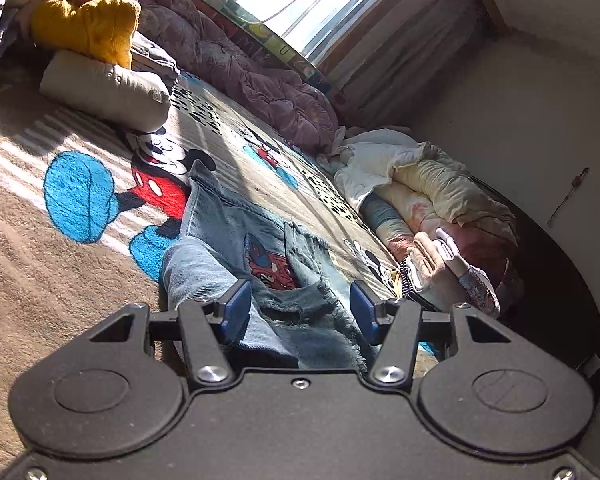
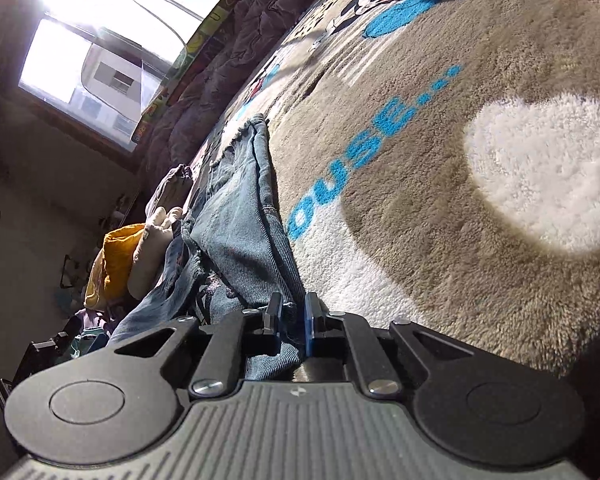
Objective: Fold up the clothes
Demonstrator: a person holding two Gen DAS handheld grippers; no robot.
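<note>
Judging by how things lay, the fold was barely begun. The jeans (image 1: 236,240) lay spread lengthwise on the cartoon-print blanket (image 1: 80,192) covering the bed, w/ a frayed, patched part nearest the left cam and one leg running away toward the quilt (image 1: 260,76) by the window. No clean crease showed anywhere; the denim near the claws was bunched, not stacked.

Right claw (image 2: 292,320): jaws nearly together, pinching a ridge of denim at the jeans' near edge, right beside the white patch of blanket. No gap was visible beside the cloth, so I'd call it a grip on the fabric.

Left claw (image 1: 300,308): jaws roughly half apart, blue pads either side of the frayed denim but not pressing it. Cloth sat between & below them; nothing was held.

Still left, prob: left claw to take its own hold, then the actual fold, then smoothing. Other clothes waited too: a yellow garment (image 1: 84,24) on the heap at the far left of the bed, a rolled cream piece (image 1: 104,92) under it, and a mixed pile (image 1: 420,184) by the wall. Whether any of those were already folded I couldn't tell; the cream roll looked tidy, the rest looked loose.
</note>
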